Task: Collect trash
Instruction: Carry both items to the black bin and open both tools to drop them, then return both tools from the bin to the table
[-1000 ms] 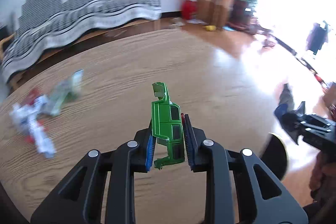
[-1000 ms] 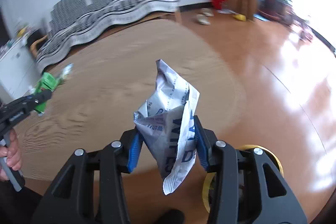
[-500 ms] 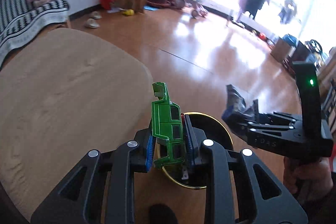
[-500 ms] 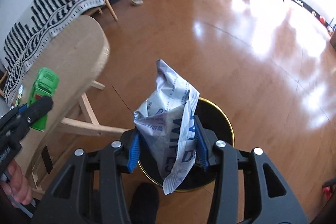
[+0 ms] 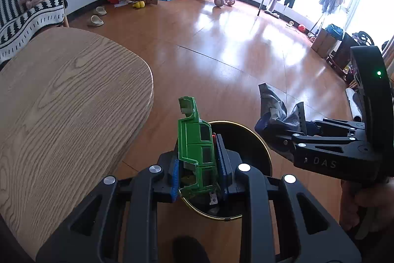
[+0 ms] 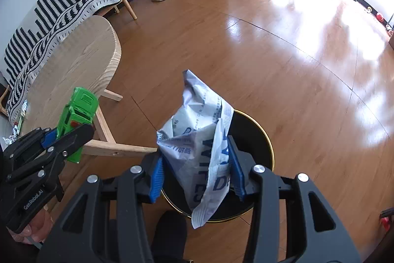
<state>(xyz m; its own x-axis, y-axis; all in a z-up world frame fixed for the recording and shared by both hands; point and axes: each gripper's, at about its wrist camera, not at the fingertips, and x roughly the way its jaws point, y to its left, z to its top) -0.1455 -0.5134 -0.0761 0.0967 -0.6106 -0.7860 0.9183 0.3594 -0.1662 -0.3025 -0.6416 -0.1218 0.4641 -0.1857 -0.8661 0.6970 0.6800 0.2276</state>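
**Both claws loaded above the bin**

Bin (image 6: 261, 137): round, black inside, gold rim, standing on the wood floor (image 6: 283, 46) beside the table (image 5: 61, 102). Its interior reads dark; contents cannot be made out.

Left gripper (image 5: 198, 170): pads clamped on a green toy car (image 5: 195, 149), held upright, nose up. The car's lower end hangs over the bin's near rim.

Right gripper (image 6: 197, 173): pads clamped on a crumpled white wipes packet (image 6: 199, 147). The packet rises above the pads and its tail droops over the bin opening.

The two grippers sit near each other, apart.
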